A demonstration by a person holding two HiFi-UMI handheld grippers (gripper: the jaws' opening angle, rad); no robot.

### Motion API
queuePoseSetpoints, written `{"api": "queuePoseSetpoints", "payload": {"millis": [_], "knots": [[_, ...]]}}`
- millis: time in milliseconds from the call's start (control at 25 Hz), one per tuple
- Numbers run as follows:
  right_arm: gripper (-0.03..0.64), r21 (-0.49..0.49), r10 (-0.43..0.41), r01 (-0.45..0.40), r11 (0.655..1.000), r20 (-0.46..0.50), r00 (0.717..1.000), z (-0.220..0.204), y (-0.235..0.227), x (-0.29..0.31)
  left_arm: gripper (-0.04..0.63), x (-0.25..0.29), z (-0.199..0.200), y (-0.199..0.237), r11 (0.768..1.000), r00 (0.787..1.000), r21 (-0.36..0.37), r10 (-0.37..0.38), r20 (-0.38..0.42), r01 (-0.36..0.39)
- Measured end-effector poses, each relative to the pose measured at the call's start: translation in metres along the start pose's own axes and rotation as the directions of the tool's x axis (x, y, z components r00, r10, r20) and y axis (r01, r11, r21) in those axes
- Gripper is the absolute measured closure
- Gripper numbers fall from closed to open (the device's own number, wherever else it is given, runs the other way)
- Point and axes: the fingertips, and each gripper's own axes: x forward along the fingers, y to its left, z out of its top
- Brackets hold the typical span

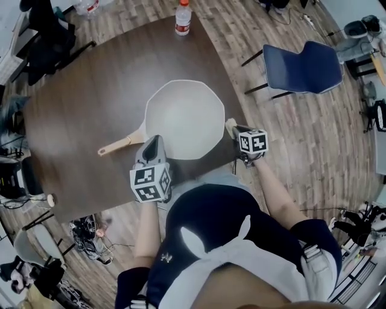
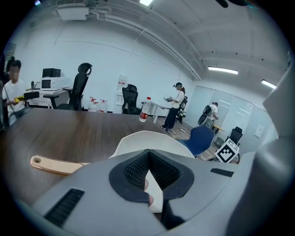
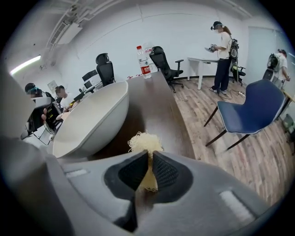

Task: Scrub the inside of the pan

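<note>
A white pan (image 1: 184, 117) sits on the dark wooden table (image 1: 78, 108), its pale wooden handle (image 1: 120, 145) pointing left. My left gripper (image 1: 152, 142) is at the pan's near-left rim beside the handle; in the left gripper view it (image 2: 148, 154) is shut, with the white rim (image 2: 154, 196) between its pads. My right gripper (image 1: 233, 128) is just off the pan's right rim, near the table's edge. It (image 3: 150, 156) is shut on a pale yellow fibrous scrubber (image 3: 145, 142), which sticks out past the fingertips beside the pan's outer wall (image 3: 99, 122).
A water bottle (image 1: 183, 18) stands at the table's far edge. A blue chair (image 1: 301, 66) is on the wooden floor to the right. Black office chairs and gear crowd the left side (image 1: 45, 36). People stand in the background (image 2: 176, 103).
</note>
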Motion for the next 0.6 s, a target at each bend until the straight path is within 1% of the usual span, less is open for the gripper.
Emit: {"api": "queuePoseSetpoints", "payload": {"millis": [80,200,360,480,600], "knots": [[0.591,0.019,-0.006,0.005,1.000,0.025,1.000,0.003,-0.003,-0.011,0.592,-0.001,0.000,0.000,1.000,1.000,-0.008,0.014,-0.001,-0.014],[0.591,0.023,0.023,-0.026,0.999,0.111,0.994,0.021,0.000,-0.033,0.592,-0.002,0.001,-0.002,1.000,1.000,-0.012,0.026,0.001,-0.026],[0.591,-0.078,0.088,-0.073,0.994,0.221,0.971,0.061,0.023,-0.056,0.592,0.002,-0.002,-0.002,0.999,0.999,-0.024,0.035,0.004,-0.035],[0.592,-0.163,0.147,-0.105,0.981,0.267,0.952,0.089,0.043,-0.071,0.592,0.004,-0.004,-0.004,0.998,0.999,-0.033,0.045,0.006,-0.045],[0.591,-0.218,0.223,-0.162,0.963,0.294,0.930,0.110,0.065,-0.086,0.592,0.001,-0.002,-0.009,0.998,0.998,-0.037,0.059,0.011,-0.058]]}}
